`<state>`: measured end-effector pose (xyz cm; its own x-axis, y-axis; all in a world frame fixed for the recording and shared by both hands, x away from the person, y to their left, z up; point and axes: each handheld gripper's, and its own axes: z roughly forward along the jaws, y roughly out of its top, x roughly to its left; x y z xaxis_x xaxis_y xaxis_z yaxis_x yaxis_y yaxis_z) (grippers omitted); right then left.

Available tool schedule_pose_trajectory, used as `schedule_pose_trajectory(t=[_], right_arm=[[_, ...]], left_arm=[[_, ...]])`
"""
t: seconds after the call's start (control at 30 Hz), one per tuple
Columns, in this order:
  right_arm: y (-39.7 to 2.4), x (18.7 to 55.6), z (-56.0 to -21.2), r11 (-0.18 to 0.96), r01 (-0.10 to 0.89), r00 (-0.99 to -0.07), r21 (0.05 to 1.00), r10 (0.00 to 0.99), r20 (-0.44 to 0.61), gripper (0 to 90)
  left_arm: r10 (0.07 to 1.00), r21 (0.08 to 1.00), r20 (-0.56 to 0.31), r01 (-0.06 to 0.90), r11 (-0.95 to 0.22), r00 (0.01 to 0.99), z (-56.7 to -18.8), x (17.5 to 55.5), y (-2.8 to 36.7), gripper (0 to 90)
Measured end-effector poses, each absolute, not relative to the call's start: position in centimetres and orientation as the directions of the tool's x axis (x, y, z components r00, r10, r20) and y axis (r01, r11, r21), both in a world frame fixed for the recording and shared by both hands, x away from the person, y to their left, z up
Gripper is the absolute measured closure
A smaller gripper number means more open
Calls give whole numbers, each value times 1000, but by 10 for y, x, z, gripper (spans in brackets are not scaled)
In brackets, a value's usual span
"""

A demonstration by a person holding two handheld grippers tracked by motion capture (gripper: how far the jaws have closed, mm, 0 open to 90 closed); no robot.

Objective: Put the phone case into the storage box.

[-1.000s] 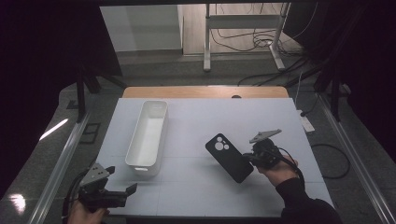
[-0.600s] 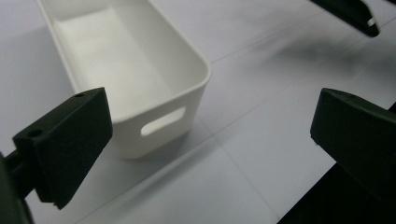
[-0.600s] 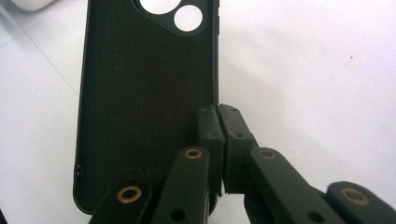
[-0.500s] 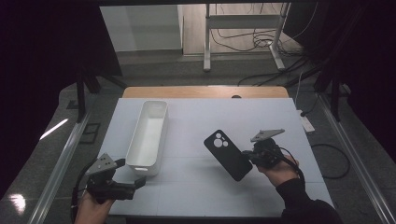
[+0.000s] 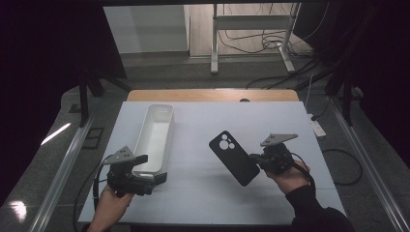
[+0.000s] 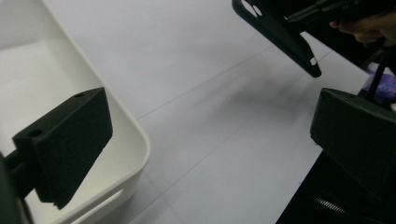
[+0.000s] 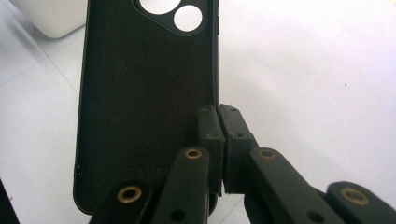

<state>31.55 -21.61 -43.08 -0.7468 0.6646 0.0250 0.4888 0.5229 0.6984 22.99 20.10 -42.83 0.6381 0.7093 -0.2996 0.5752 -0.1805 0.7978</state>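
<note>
The right tool (image 7: pixel 219 140) is clenched on the edge of a black phone case (image 5: pixel 234 157); the left tool (image 6: pixel 205 144) stands released beside the white tray (image 5: pixel 153 135), one jaw over its rim

My worktop carries a white sheet (image 5: pixel 290 121) marked with faint grid lines, and a strip of bare wood (image 5: pixel 212 94) shows along its far edge. Beyond that edge I see a metal stand (image 5: pixel 251 34) on the floor, with loose cables (image 5: pixel 241 41) lying between its legs. Off the right edge, a white power strip (image 5: pixel 318 128) lies on the floor.
</note>
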Motion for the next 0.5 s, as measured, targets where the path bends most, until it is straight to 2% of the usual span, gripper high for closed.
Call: schedule_pose_trajectory(t=[0.5], right_arm=[[-210, 311, -425, 514, 458, -753, 725, 658, 9, 882]], left_arm=[[637, 792, -348, 579, -193, 688, -430, 252, 171, 6]])
